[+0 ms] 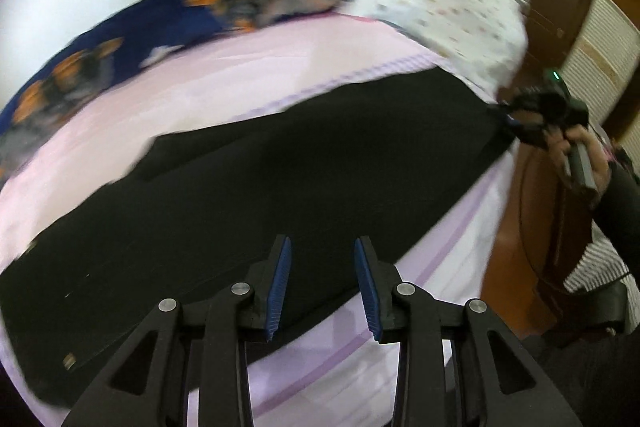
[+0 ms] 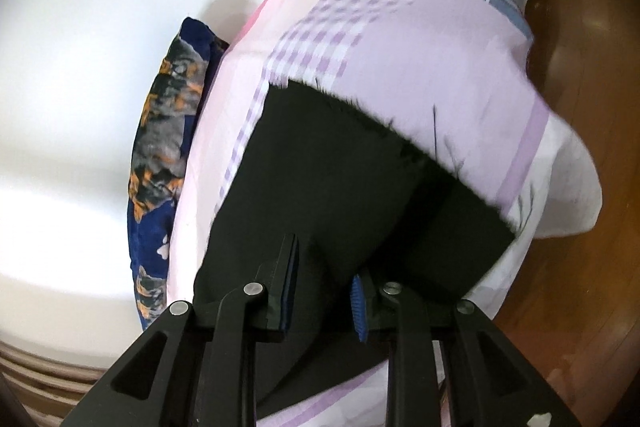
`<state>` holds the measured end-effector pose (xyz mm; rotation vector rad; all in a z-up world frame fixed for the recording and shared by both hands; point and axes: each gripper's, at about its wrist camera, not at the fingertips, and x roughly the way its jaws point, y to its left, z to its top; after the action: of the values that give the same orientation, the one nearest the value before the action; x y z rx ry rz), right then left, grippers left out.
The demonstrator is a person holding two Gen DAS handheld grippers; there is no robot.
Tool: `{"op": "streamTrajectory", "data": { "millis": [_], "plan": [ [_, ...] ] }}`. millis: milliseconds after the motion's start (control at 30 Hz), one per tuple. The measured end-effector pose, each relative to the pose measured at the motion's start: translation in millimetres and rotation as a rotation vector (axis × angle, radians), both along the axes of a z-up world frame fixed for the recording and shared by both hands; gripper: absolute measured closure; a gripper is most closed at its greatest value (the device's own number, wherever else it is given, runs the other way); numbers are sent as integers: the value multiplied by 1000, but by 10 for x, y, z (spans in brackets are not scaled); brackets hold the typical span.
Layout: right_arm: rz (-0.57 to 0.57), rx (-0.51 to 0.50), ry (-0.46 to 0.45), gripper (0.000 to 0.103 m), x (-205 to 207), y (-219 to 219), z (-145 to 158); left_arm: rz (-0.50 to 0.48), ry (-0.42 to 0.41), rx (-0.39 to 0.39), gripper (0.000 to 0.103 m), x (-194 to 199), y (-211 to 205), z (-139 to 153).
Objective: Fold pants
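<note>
Black pants are lying stretched long across the pink bed sheet, ahead of and below the left gripper, whose jaws are standing wide apart over the near edge, gripping nothing. Far to its right, the right gripper is sitting at one end of the pants; its own view is showing dark cloth rising between its fingers, though a firm pinch cannot be confirmed. One leg appears to be lying over the other, so a lengthwise fold is probably done; the end-to-end folds are judged remaining. A blue and orange pillow is lying beyond the pants.
</note>
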<state>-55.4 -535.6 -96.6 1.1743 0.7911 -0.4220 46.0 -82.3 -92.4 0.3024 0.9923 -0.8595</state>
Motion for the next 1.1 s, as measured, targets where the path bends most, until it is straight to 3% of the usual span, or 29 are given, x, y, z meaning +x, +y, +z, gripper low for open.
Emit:
{"op": "streamTrajectory", "data": {
  "millis": [100, 300, 600, 667, 700, 833, 933, 1100],
  "plan": [
    [21, 16, -16, 95, 28, -71, 60, -73, -9, 23, 68, -53, -370, -62],
    [49, -6, -54, 98, 132, -70, 341, -152, -18, 59, 68, -144, -754, -210],
    [77, -24, -127, 98, 269, -13, 698, -150, -49, 73, 69, -170, -1002, -322],
    [87, -42, -126, 98, 275, 11, 748, -150, -45, 66, 80, -159, -1055, -336],
    [92, -54, -124, 98, 274, 21, 770, -153, -40, 55, 92, -157, -1074, -329],
    [92, -86, -122, 98, 161, 53, 845, -173, -67, 50, 96, -200, -1093, -277],
    [81, -112, -99, 98, 41, 58, 808, -206, -58, 52, 96, -250, -1095, -301],
    [20, -77, -9, 98, -237, 7, 445, -244, -55, 76, 96, -340, -1114, -372]
  ]
}}
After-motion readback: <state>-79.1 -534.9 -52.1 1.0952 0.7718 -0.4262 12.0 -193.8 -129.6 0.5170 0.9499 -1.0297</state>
